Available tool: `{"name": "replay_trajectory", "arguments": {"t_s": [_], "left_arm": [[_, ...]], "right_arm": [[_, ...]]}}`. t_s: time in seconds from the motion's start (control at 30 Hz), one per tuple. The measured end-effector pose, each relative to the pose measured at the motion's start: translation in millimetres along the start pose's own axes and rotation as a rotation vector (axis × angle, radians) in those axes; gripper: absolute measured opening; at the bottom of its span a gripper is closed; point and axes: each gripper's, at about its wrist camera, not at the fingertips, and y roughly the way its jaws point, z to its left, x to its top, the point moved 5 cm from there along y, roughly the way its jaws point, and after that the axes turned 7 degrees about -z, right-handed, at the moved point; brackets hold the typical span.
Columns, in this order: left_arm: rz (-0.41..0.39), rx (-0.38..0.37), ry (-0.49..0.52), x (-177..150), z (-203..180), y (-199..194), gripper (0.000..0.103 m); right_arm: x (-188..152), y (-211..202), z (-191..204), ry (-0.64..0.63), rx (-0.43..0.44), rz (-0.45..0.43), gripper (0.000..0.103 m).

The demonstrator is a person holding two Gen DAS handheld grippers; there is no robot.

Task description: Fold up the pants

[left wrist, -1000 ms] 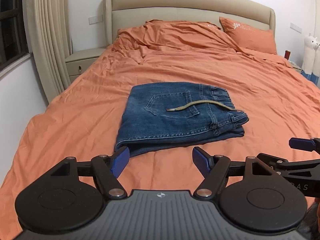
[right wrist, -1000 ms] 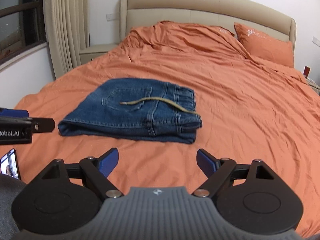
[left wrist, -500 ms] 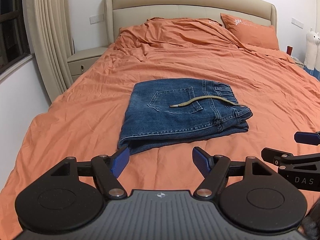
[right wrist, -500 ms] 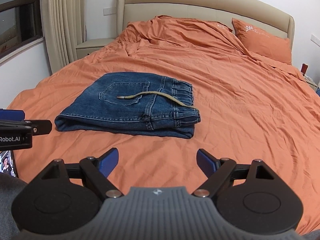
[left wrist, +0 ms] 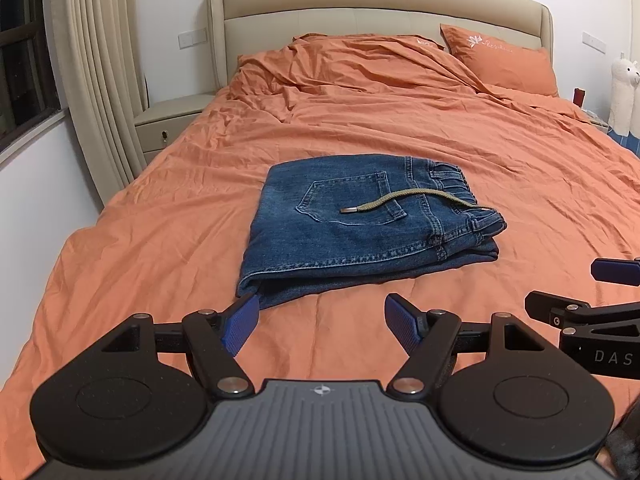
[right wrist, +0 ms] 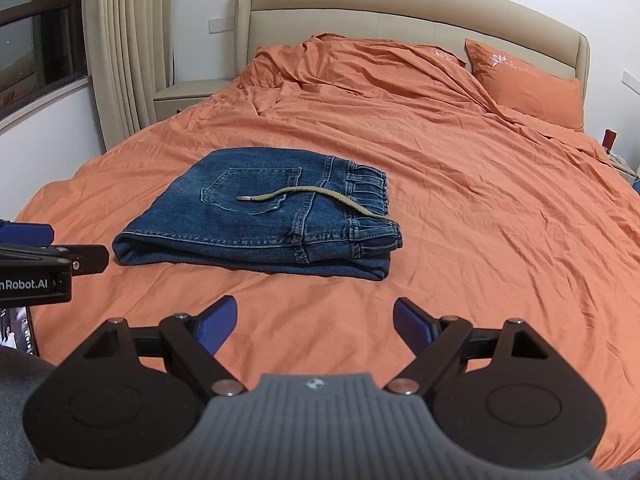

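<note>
The left gripper [left wrist: 321, 322] is wide open and holds nothing, with its two blue fingertips [left wrist: 240, 322] far apart above the orange bed sheet [left wrist: 160, 232]. The right gripper [right wrist: 314, 326] is wide open too and holds nothing. Each gripper shows at the edge of the other's view, side by side over the near end of the bed. Just past the fingertips lie the folded blue denim pants [left wrist: 352, 224], a flat stack of layers resting on the sheet near the middle of the bed. The left gripper's left fingertip looks very close to the near corner of the pants, but I cannot tell if it touches. A back pocket [left wrist: 352, 200] faces up, and a tan drawstring cord [left wrist: 404, 200] with a metal tip lies across it. The stretchy waistband [right wrist: 368, 184] is on the right side of the stack. Farther back the sheet is wrinkled, and an orange pillow [left wrist: 504, 60] leans on the beige padded headboard [left wrist: 360, 12]. A pale bedside cabinet [left wrist: 168, 120] and cream curtains [left wrist: 96, 72] stand to the left of the bed. A white toy animal [left wrist: 624, 92] stands at the far right.
</note>
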Motion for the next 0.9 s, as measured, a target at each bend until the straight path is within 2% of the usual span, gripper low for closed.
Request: {"name": "replay_trajectory", "arguments": {"t_s": [0.9], "left_arm": [[0.007, -0.003, 0.012, -1.9, 2.3, 2.3, 0.084]], "right_arm": [[0.5, -7.2, 4.0, -0.005, 0.018, -0.02, 0.081]]}}
